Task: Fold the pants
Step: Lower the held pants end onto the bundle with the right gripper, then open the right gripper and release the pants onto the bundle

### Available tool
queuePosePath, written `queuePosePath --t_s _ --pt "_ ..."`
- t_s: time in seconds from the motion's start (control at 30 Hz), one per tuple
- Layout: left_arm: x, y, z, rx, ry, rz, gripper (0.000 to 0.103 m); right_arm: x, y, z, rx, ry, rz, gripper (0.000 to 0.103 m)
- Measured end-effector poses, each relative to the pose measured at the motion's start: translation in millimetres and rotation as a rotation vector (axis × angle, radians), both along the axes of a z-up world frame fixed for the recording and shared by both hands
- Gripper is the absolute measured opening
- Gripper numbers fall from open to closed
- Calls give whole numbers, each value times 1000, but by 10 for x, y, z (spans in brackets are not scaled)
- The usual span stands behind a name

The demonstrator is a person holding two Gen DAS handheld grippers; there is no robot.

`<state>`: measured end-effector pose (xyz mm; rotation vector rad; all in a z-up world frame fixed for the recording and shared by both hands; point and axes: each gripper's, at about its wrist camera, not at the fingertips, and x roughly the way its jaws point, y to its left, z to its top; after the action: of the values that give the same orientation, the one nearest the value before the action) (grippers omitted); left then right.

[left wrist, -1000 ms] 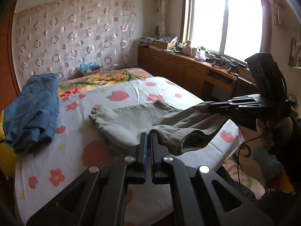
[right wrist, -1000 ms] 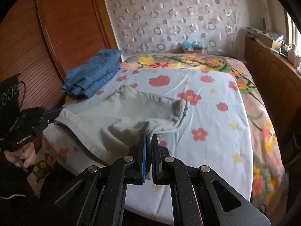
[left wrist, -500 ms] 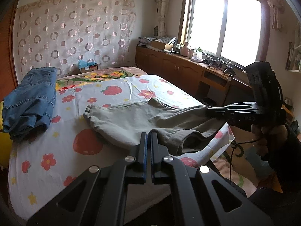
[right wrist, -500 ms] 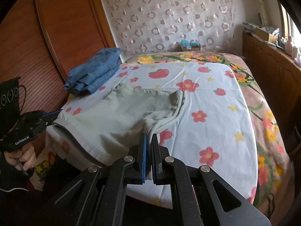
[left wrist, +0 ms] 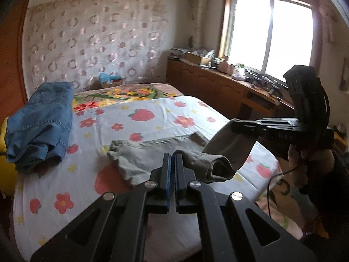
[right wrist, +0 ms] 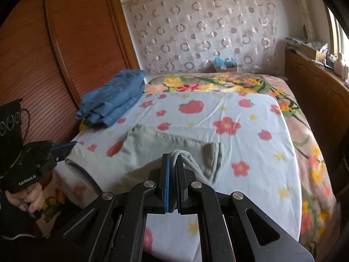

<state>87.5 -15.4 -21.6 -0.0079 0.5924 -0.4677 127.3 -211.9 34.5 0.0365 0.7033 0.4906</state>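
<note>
Both grippers pinch the near end of the grey-green pants — the long axis runs away from you.

Going left to right: your left gripper [left wrist: 171, 163] is closed on a fold of the pants [left wrist: 152, 152] at the near edge of the bed [left wrist: 65, 187]; your right gripper [right wrist: 172, 166] is likewise clamped on a bunched edge further right, with cloth sagging between the two. The rest of the pants lies flat on the flowered sheet, stretching from your jaws towards the far left, where the blue jeans [left wrist: 41, 122] sit well apart. Both ends are equally near — so the fold, I judge, goes forward along that axis.
</note>
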Motion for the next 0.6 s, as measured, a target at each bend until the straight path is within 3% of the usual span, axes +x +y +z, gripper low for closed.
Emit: queuePosePath --t_s 0.2,0.37,0.47,0.53,0.6 --pt "350 103 -260 8 54 67 0 429 97 -298 -18 76 -40 2" --pt "480 147 -377 28 84 96 1 523 91 -393 -59 84 -69 4" --pt "491 172 -412 28 83 109 9 507 68 -394 -76 67 -85 22" --pt "484 202 -421 33 80 122 23 487 26 -378 -72 55 -99 48" --pt "483 225 -422 33 85 127 28 468 -23 -351 -66 44 -110 56"
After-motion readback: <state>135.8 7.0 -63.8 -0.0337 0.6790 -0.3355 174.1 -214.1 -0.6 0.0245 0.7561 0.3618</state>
